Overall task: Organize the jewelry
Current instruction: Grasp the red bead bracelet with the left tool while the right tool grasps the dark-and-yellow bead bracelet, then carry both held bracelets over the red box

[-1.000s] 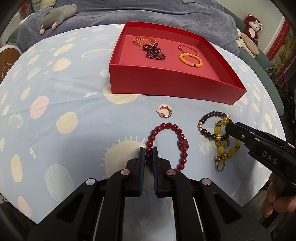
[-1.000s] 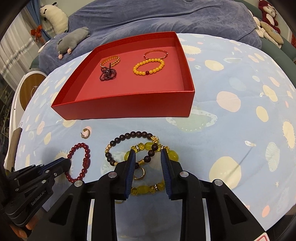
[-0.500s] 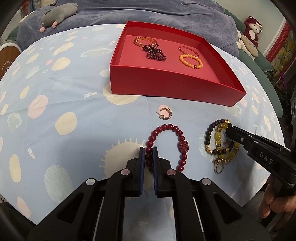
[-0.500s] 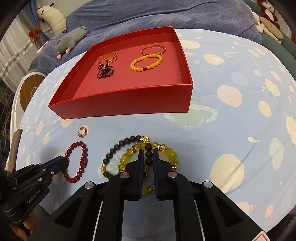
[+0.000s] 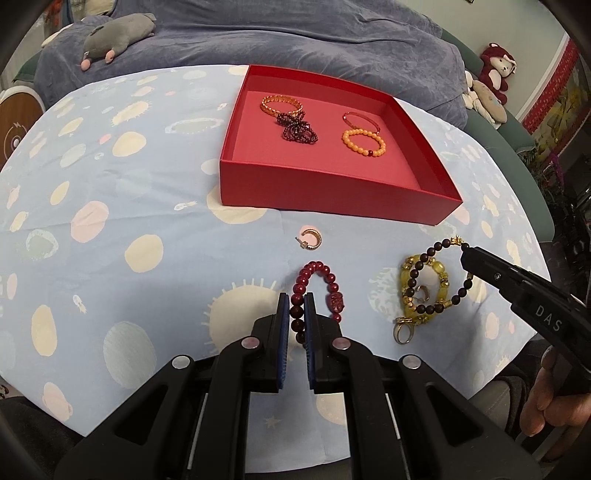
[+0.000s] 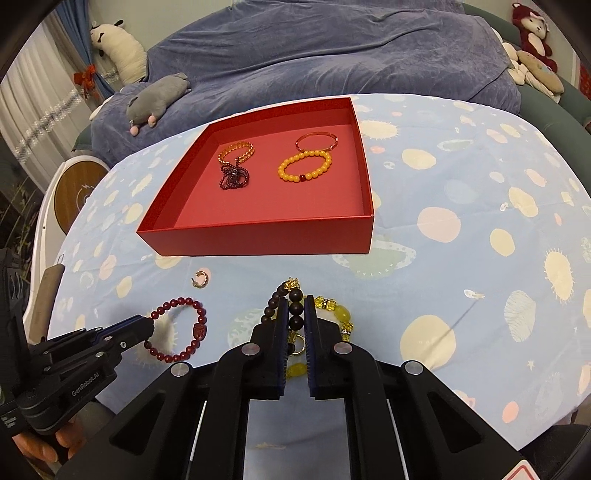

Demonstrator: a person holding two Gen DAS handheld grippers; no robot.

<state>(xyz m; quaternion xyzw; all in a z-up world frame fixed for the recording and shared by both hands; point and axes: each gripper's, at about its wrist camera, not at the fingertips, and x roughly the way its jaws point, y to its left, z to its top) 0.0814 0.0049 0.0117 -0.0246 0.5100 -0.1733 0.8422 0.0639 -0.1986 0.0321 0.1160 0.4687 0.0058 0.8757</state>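
The left tongs (image 5: 295, 306) are clamped on the near side of the red bead bracelet (image 5: 334, 299), which hangs up off the tabletop (image 5: 110, 221) with its loop tilted. The right tongs (image 6: 295, 314) are closed on the dark bead bracelet (image 6: 295, 301); the left wrist view shows this loop (image 5: 436, 273) lifted and stretched from the tong tip, while the yellow bead bracelet (image 5: 439, 269) and a gold ring (image 5: 402, 330) lie beneath it on the cloth. From the right wrist view the yellow beads (image 6: 341, 314) are partly hidden behind the fingers.

A small gold hoop earring (image 5: 310, 239) lies alone between the bracelets and the red box (image 5: 332, 188). Inside the box (both views agree) sit an orange bead bracelet (image 5: 364, 142), a thin red bangle (image 5: 360, 120), a gold-coloured bracelet (image 5: 280, 105) and a dark red beaded strand (image 5: 299, 131), bunched. Only the right wrist view shows a white plush toy (image 6: 118, 48) by the curtain; a grey plush toy (image 5: 118, 35) rests on the sofa.
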